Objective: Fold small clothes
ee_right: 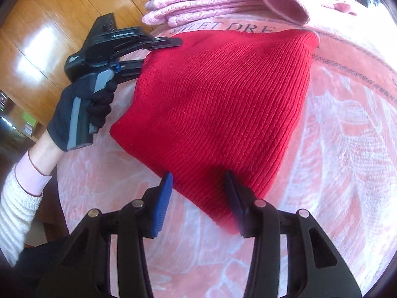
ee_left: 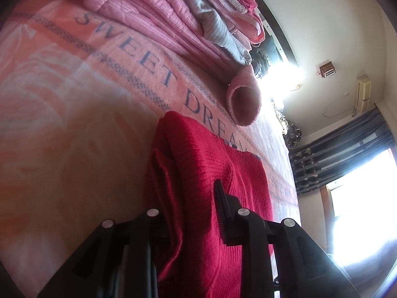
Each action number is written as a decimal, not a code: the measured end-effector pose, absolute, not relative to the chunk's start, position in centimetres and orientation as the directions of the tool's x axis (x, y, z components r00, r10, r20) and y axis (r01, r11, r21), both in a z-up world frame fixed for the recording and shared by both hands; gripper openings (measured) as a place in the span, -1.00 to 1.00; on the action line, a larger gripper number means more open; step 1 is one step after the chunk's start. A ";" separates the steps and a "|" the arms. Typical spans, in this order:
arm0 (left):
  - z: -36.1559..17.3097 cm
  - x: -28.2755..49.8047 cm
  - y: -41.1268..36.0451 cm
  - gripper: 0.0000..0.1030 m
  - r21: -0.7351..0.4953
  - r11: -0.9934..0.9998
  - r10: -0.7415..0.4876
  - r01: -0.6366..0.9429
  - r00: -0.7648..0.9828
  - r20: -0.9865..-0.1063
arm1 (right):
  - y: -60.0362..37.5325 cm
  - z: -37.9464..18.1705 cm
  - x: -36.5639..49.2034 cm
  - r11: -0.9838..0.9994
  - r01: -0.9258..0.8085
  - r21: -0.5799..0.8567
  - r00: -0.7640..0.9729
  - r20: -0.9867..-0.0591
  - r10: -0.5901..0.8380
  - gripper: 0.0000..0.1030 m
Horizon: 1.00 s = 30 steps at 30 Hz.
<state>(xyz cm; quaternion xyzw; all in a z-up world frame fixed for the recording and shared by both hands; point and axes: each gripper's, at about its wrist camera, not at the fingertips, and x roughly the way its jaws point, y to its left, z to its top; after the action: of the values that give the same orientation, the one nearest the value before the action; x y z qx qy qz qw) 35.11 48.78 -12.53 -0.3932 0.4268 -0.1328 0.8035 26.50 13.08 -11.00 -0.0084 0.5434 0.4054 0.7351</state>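
Lying flat on the pink "SWEET DREAM" blanket [ee_right: 347, 129]: red knit sweater [ee_right: 218, 114]. Reaching in at its far-left edge, left gripper [ee_right: 158, 54], jaws spread apart around the fabric edge. Hovering at the near edge, right gripper [ee_right: 198, 201], jaws released. Sitting behind, stack of folded pink clothes [ee_right: 206, 7].

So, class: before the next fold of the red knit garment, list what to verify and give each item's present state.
1. Left gripper has a hold on the red knit garment: cannot tell, its edge sits between the jaws.
2. Right gripper is open at the near edge: ok.
3. Garment lies flat: ok from the right wrist view.
4. Folded pink pile is apart from the garment: ok.
5. Blanket beneath is smooth: ok.
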 end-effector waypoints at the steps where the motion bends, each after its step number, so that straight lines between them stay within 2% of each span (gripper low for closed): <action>1: -11.8 33.6 48.8 -0.29 -0.729 0.673 -0.527 -0.125 0.611 -0.591 | 12.7 -11.0 26.5 0.668 -0.596 0.446 0.072 -0.799 0.597 -0.12; 7: -8.8 24.4 46.4 -0.08 -0.641 0.766 -0.490 -0.050 0.602 -0.631 | 12.7 -11.2 26.7 0.668 -0.584 0.461 0.063 -0.795 0.604 -0.11; 12: -10.3 22.0 43.8 -0.06 -0.634 0.771 -0.511 -0.061 0.535 -0.673 | 13.6 -11.2 26.5 0.672 -0.601 0.433 0.074 -0.807 0.586 -0.03; 15: -11.5 22.3 43.0 -0.17 -0.594 0.800 -0.479 -0.082 0.509 -0.715 | 13.9 -11.3 26.4 0.674 -0.602 0.429 0.078 -0.808 0.584 -0.03; 16: -12.0 22.5 43.2 -0.58 -0.593 0.799 -0.475 -0.098 0.501 -0.724 | 13.9 -11.3 26.5 0.674 -0.601 0.430 0.077 -0.807 0.585 -0.03; 17: -12.4 22.7 43.7 -0.73 -0.592 0.797 -0.468 -0.123 0.495 -0.733 | 13.9 -11.3 26.5 0.672 -0.600 0.433 0.076 -0.806 0.587 -0.03; 22: -13.4 22.3 46.2 -0.81 -0.621 0.765 -0.471 -0.169 0.511 -0.719 | 13.7 -11.4 26.5 0.665 -0.600 0.445 0.068 -0.800 0.597 -0.03; 27: -13.8 22.5 46.0 -0.76 -0.662 0.733 -0.525 -0.156 0.488 -0.697 | 13.3 -11.1 26.4 0.665 -0.595 0.452 0.059 -0.800 0.597 -0.03; 30: -12.3 22.9 46.8 -0.47 -0.688 0.706 -0.537 -0.169 0.506 -0.675 | 12.5 -10.2 27.0 0.655 -0.565 0.502 0.037 -0.778 0.628 -0.01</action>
<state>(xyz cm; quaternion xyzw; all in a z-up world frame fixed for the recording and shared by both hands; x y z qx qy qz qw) 22.85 46.85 -12.35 -0.3652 0.4831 -0.1169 0.7871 26.99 12.47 -10.24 0.0283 0.5566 0.4142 0.7196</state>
